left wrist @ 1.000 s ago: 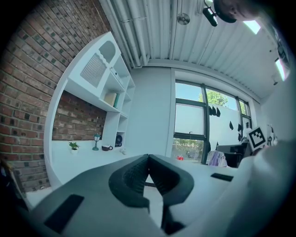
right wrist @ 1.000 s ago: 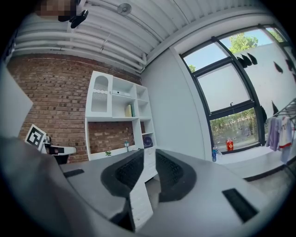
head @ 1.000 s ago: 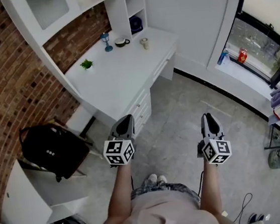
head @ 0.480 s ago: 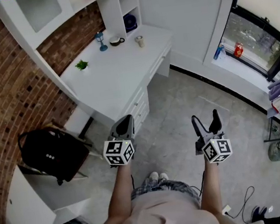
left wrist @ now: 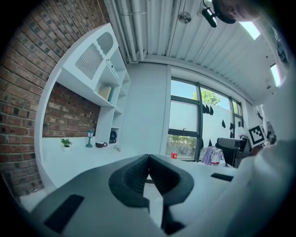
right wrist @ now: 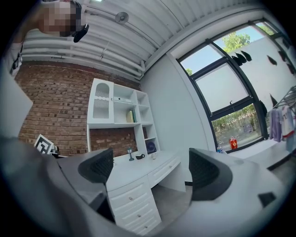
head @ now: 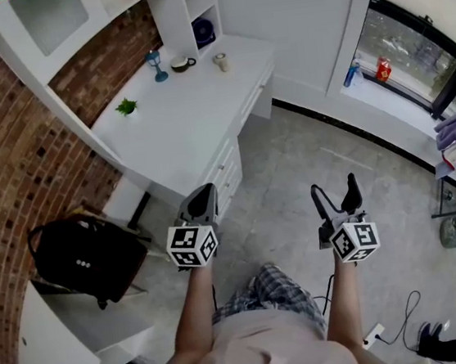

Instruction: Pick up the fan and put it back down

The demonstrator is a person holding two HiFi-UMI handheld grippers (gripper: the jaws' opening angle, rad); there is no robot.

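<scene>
The fan (head: 204, 30) is a small dark-blue round thing standing in the lowest cubby of the white shelf, at the back of the white desk (head: 193, 132). It also shows small and far off as the fan (left wrist: 113, 136) and the fan (right wrist: 151, 147). Both grippers are held level over the floor, well short of the desk. My left gripper (head: 203, 193) is shut with nothing in it, its pads (left wrist: 138, 173) pressed together. My right gripper (head: 334, 188) has just been opening and now stands wide open and empty, the desk visible between its pads (right wrist: 98, 165).
On the desk stand a blue lamp figurine (head: 154, 64), a dark cup (head: 183, 63), a small pale cup (head: 220, 63) and a little green plant (head: 126, 107). A black backpack (head: 85, 256) rests at the left. A bottle (head: 352, 74) and red can (head: 381, 69) sit on the windowsill.
The right gripper's jaws have gone from shut to wide open. The left gripper stays shut. The head view has shifted a little, and a leg in checked shorts has come forward.
</scene>
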